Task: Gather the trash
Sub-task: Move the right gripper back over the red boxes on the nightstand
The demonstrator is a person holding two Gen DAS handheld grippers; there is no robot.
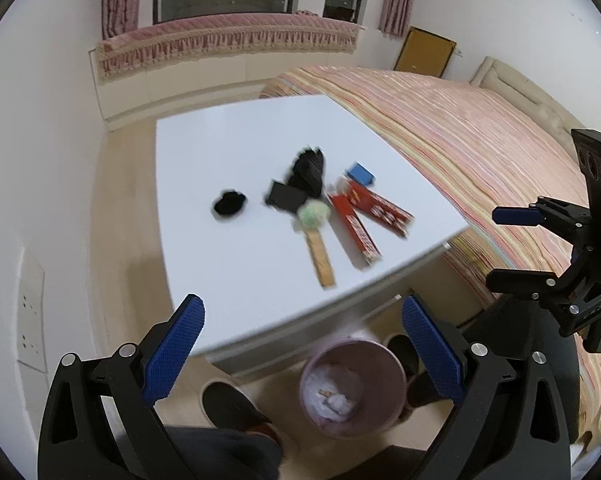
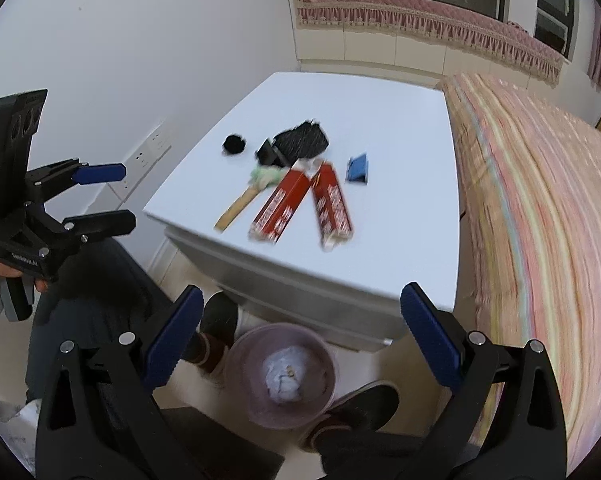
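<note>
On the white table (image 1: pixel 236 148) (image 2: pixel 384 120) lie two red boxes (image 1: pixel 360 216) (image 2: pixel 300 204), a wooden stick with a green fluffy head (image 1: pixel 314 224) (image 2: pixel 256 186), a crumpled black bag (image 1: pixel 310 170) (image 2: pixel 302 140), a small black wad (image 1: pixel 229 202) (image 2: pixel 234 144), a flat black piece (image 1: pixel 286 197) (image 2: pixel 269 151) and a blue block (image 1: pixel 360 173) (image 2: pixel 358 168). A pink waste bin (image 1: pixel 354 388) (image 2: pixel 284 374) with white scraps stands on the floor below the table's near edge. My left gripper (image 1: pixel 302 344) (image 2: pixel 112 194) and right gripper (image 2: pixel 300 336) (image 1: pixel 504 246) are both open and empty, above the bin.
A bed with a striped cover (image 1: pixel 480 132) (image 2: pixel 540 200) runs along the table's right side. A wall with sockets (image 1: pixel 32 320) (image 2: pixel 152 148) is on the left. The person's legs and shoes (image 1: pixel 236 404) (image 2: pixel 356 408) flank the bin.
</note>
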